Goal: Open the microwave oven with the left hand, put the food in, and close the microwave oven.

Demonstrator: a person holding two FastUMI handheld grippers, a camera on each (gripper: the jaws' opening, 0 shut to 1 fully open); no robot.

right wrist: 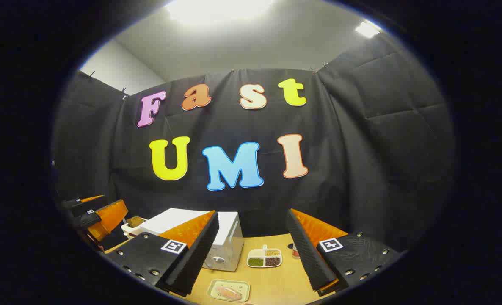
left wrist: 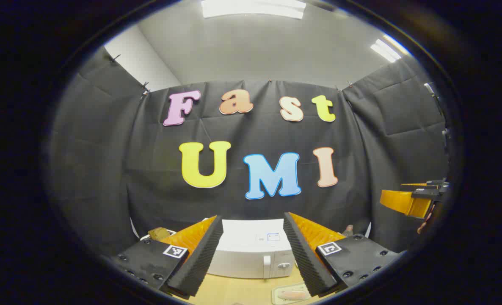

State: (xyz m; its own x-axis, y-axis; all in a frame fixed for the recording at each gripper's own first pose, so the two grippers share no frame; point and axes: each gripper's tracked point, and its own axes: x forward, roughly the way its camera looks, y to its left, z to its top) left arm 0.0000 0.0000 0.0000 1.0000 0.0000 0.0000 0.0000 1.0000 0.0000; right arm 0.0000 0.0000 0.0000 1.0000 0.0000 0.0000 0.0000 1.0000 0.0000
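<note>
While microwave (left wrist: 251, 250) faces forward — door shut, long axis crosswise.

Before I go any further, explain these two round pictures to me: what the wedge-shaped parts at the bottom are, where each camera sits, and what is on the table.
A person holds a two-finger tool in each hand, and a camera rides on each tool, looking forward along its fingers. The wedges at the bottom are those fingers. The left gripper view shows the left tool, open and holding nothing. The right gripper view shows the right tool, also open and holding nothing.

On the wooden table stands a white microwave, door shut. In front of it lies a small tray of food. Beside the microwave is a divided dish with three fillings. Both tools hover above the table, touching nothing.
</note>
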